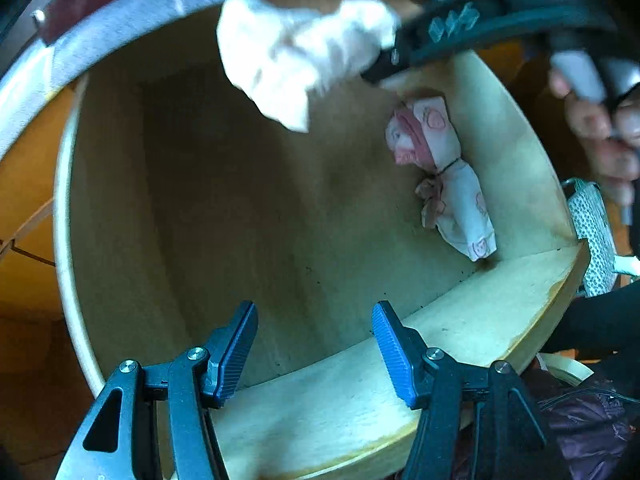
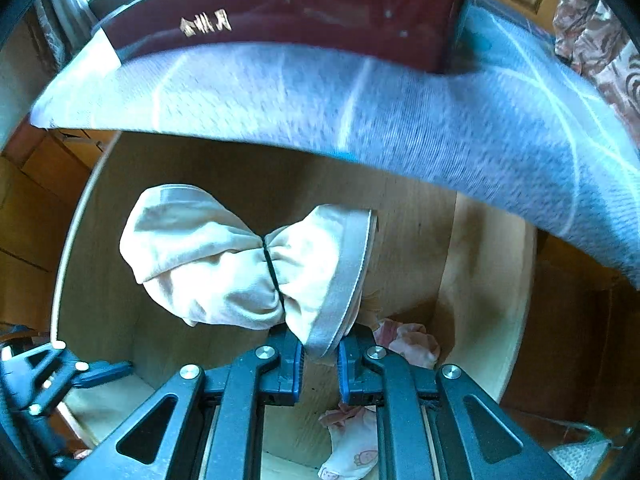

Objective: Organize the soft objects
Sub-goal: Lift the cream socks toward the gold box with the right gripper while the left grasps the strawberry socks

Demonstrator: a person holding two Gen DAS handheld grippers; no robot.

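- Your right gripper sits at the lower centre of the right wrist view, its jaws closed down on the grey banded edge of a cream cloth bundle.
- That bundle is cinched at its middle by a thin dark tie and hangs above the floor of a pale wooden drawer; it fills the middle of that frame.
- In the left wrist view the same cream cloth bundle appears at upper centre, blurred, pinched at its right side by the right gripper reaching in from the upper right.
- Your left gripper is at the bottom centre of the left wrist view, jaws spread wide and holding nothing, over the drawer's near wall.
- A pink-and-white printed cloth bundle, tied at its middle, lies on the drawer floor against the right-hand wall, right of centre in the frame.
- A grey-blue cloth arcs across the upper part of the right wrist view, with a dark red box bearing gold characters resting on it.
- A white dotted fabric item lies outside the drawer at the right edge.
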